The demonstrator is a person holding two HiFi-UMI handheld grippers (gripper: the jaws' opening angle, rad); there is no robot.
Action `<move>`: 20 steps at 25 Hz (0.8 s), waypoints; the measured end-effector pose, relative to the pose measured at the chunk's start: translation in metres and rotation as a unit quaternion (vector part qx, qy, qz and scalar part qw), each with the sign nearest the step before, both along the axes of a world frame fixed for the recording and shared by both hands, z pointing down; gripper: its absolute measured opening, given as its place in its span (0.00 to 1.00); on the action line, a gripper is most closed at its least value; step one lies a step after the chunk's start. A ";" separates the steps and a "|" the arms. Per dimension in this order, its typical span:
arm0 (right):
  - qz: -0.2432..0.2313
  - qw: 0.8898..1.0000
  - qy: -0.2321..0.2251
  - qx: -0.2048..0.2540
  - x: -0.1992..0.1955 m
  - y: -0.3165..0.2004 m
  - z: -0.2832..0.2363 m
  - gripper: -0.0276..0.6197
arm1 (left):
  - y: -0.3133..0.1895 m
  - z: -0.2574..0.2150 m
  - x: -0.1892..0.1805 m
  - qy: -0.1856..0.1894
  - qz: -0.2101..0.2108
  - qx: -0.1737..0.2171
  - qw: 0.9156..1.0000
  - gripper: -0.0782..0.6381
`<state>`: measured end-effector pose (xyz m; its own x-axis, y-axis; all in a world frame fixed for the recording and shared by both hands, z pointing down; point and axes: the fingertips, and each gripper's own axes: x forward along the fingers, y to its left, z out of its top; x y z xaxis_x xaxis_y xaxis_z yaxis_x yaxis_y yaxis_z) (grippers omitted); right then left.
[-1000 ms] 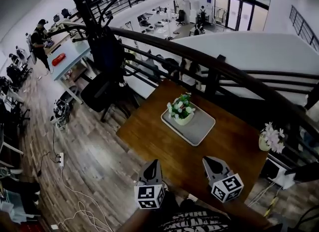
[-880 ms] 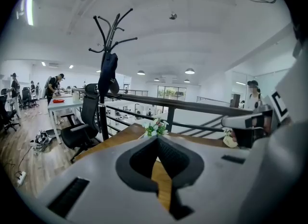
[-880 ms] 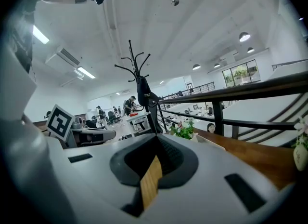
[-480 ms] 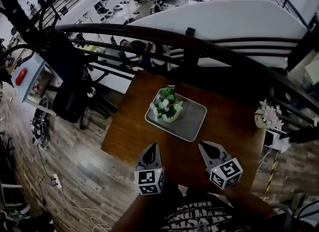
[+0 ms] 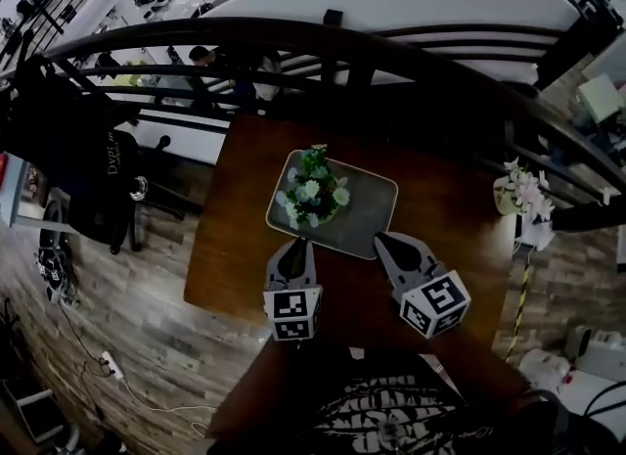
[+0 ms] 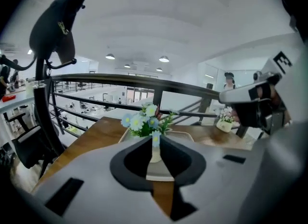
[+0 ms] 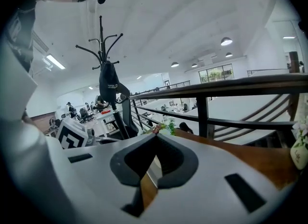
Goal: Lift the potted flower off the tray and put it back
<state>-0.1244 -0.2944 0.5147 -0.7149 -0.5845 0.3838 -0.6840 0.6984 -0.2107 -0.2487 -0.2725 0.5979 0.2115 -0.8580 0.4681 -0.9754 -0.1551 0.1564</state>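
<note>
Left gripper (image 5: 291, 250): jaws pressed together, nothing between, tips just beside near edge of tray (image 5: 370, 210). Right gripper (image 5: 385, 243): jaws also together, empty, near tray's near right corner. Potted flower (image 5: 313, 189) stands upright on left part of tray, apart from both grippers. Tray lies on wooden table (image 5: 440, 208), close to railing (image 5: 293, 37).

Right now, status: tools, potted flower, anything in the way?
Left tool, right tool shut, empty, at near edge of tray. Potted flower upright on tray, untouched. Nothing between.
</note>
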 end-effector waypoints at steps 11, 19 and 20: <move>0.035 0.999 0.023 -0.020 0.007 -0.022 0.024 0.03 | -0.056 0.086 0.021 -0.012 0.071 -0.044 0.996 0.70; 0.062 0.997 0.030 -0.037 0.028 -0.019 0.029 0.03 | -0.100 0.121 0.025 -0.035 0.086 -0.057 0.994 0.79; 0.064 0.997 0.031 -0.040 0.030 -0.018 0.031 0.03 | -0.105 0.123 0.023 -0.037 0.084 -0.056 0.994 0.79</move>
<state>-0.0940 -0.3121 0.5458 -0.6097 -0.6354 0.4738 -0.7802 0.5867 -0.2172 -0.2255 -0.3774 0.7206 0.3098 -0.7553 0.5775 -0.9464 -0.3031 0.1113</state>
